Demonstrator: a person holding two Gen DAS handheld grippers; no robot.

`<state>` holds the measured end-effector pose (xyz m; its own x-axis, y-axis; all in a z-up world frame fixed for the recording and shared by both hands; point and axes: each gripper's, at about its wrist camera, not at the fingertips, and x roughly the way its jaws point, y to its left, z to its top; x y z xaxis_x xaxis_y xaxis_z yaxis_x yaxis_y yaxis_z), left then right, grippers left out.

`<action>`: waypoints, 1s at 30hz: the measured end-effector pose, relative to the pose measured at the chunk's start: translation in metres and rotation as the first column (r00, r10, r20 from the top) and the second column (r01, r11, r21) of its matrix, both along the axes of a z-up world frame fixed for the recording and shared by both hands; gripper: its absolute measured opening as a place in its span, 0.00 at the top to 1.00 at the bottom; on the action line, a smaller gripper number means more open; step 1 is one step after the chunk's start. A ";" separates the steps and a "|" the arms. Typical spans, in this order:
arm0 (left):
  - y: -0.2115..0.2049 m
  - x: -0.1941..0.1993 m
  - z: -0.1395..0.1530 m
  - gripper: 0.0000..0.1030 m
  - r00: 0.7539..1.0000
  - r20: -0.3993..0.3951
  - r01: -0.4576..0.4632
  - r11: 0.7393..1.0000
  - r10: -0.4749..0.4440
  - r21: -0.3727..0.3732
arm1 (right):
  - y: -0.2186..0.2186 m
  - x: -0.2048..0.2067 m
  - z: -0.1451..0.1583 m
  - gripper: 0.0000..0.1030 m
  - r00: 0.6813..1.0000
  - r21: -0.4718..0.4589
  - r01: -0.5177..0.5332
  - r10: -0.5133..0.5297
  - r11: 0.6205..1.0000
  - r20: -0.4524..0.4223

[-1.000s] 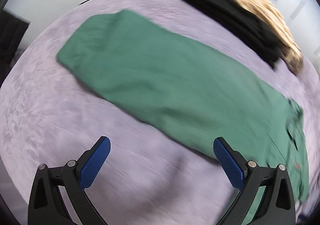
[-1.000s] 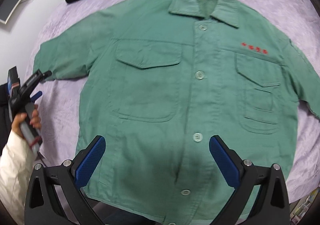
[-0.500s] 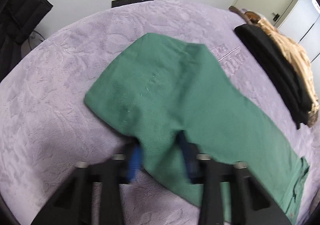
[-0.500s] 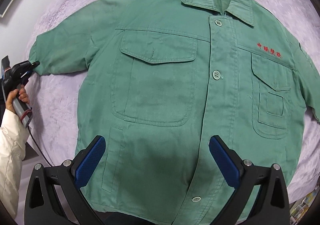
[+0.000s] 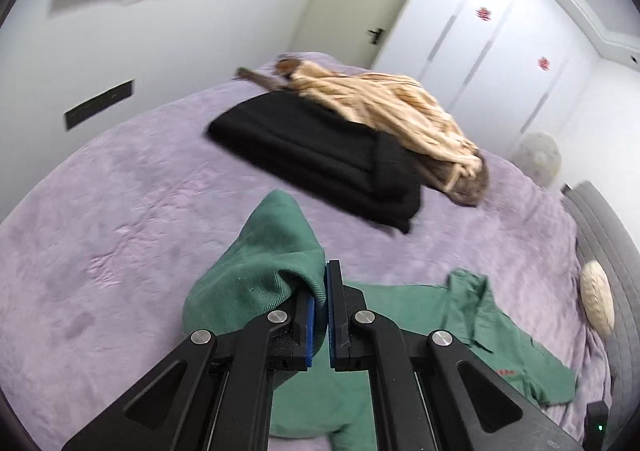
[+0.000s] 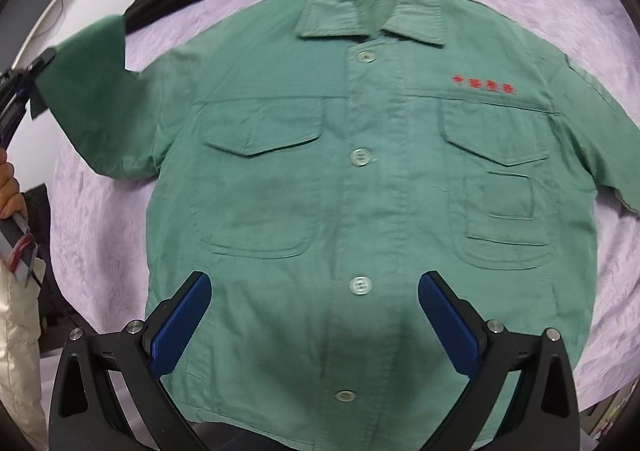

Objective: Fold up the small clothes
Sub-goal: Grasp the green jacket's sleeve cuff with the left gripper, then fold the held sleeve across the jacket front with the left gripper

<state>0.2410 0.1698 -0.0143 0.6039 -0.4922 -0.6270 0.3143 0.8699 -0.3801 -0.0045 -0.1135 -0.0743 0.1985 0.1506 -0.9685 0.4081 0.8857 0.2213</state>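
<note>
- Shirt [image 6: 360, 191] is lying flat on the bed [image 5: 120, 211], buttons up.
- Left tool [image 5: 326, 315] is pinching the sleeve cuff [image 5: 276, 271] shut, lifting it; thin grip risks slipping.
- Right tool [image 6: 314, 323] is hovering wide open, empty, so the body may be dragging.

Left gripper [image 5: 326, 315] clamping green shirt sleeve [image 5: 260, 271].
Sleeve cuff is hanging raised above purple bedspread [image 5: 120, 219]; folded black garment [image 5: 320, 159] is lying beyond.

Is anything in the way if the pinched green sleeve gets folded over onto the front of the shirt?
Nothing visible. The left gripper is shut on the sleeve, and the shirt front lies bare. The right gripper hovers open above the hem. The black garment lies apart.
</note>
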 end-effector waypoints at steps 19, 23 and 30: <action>-0.330 -0.161 -0.141 0.40 0.843 -0.196 0.533 0.728 -0.501 0.432 | -0.146 -0.110 -0.049 0.00 0.950 -0.003 0.303 -0.302 0.953 -0.076; -0.315 -0.178 -0.122 0.01 0.860 -0.110 0.483 0.727 -0.497 0.488 | -0.143 -0.087 -0.044 0.00 0.963 -0.042 0.263 -0.264 0.964 -0.044; -0.225 -0.174 -0.086 0.01 0.922 -0.049 0.350 0.774 -0.384 0.528 | -0.093 0.014 -0.035 0.00 0.996 -0.162 -0.009 0.023 0.987 0.085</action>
